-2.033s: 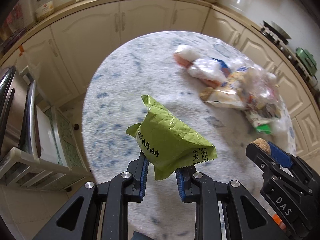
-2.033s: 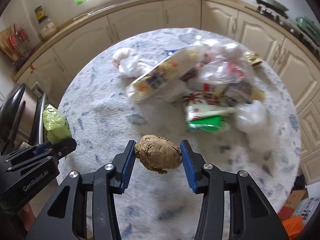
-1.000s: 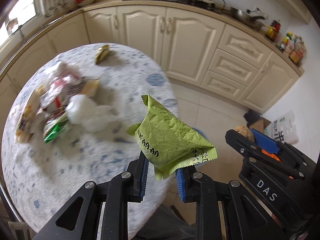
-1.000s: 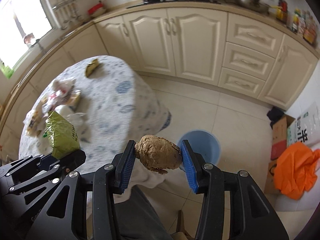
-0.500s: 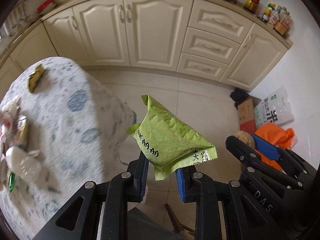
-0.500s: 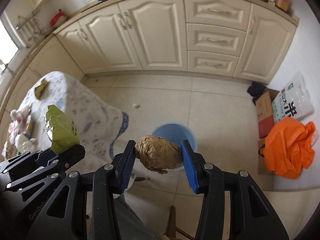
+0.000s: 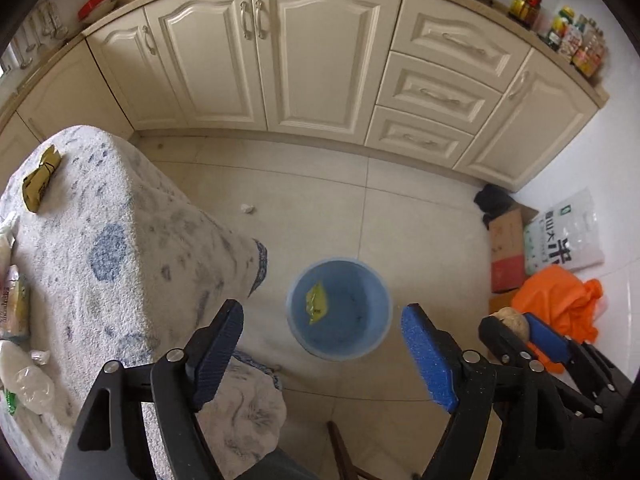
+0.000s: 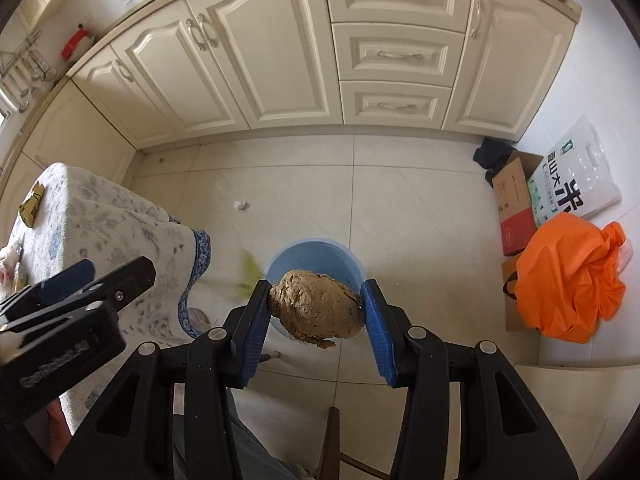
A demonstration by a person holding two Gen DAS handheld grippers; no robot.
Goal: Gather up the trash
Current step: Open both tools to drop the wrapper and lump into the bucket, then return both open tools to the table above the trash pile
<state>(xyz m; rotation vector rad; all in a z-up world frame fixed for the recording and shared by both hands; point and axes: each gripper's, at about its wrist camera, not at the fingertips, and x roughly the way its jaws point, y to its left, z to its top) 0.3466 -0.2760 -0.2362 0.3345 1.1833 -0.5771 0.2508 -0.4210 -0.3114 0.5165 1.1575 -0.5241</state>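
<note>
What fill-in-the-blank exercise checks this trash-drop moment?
1. The green wrapper lies inside the ____ bucket.
2. The right gripper is shut on a brown ____.
3. The left gripper, jaws opening, has ____ between them.
4. Right of the bucket on the floor lies an ____ bag.

Missing: blue; lump; nothing; orange

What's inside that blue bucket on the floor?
In the left wrist view, the blue bucket holds a green wrapper, and nothing else shows. In the right wrist view a brown lump in the right gripper hides its inside.
</note>
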